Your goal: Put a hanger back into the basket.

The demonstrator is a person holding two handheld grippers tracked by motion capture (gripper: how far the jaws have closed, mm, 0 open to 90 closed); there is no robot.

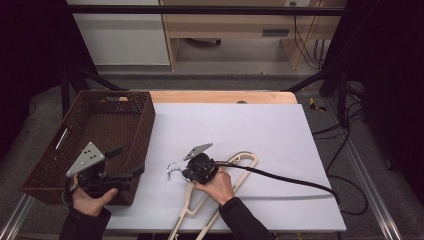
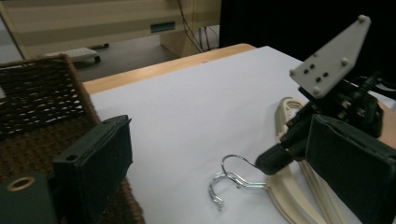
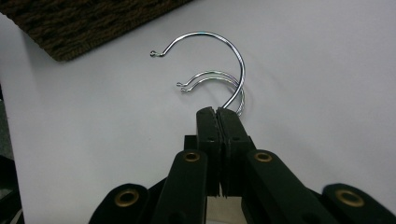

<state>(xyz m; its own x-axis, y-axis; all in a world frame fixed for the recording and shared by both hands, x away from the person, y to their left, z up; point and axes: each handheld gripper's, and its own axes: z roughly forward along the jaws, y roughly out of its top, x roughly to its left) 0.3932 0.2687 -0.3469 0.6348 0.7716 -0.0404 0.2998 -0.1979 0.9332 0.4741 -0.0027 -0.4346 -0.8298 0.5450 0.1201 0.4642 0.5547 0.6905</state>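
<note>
Three hangers [image 1: 226, 186], one basket [image 1: 90, 140].

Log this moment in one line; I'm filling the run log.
right hand-held gripper: shut on hanger hook | left hand-held gripper: open, over basket

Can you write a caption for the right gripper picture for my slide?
Right gripper with black jaws shut on the shiny metal hook of a hanger, above a white table sheet, near a brown wicker basket.
</note>
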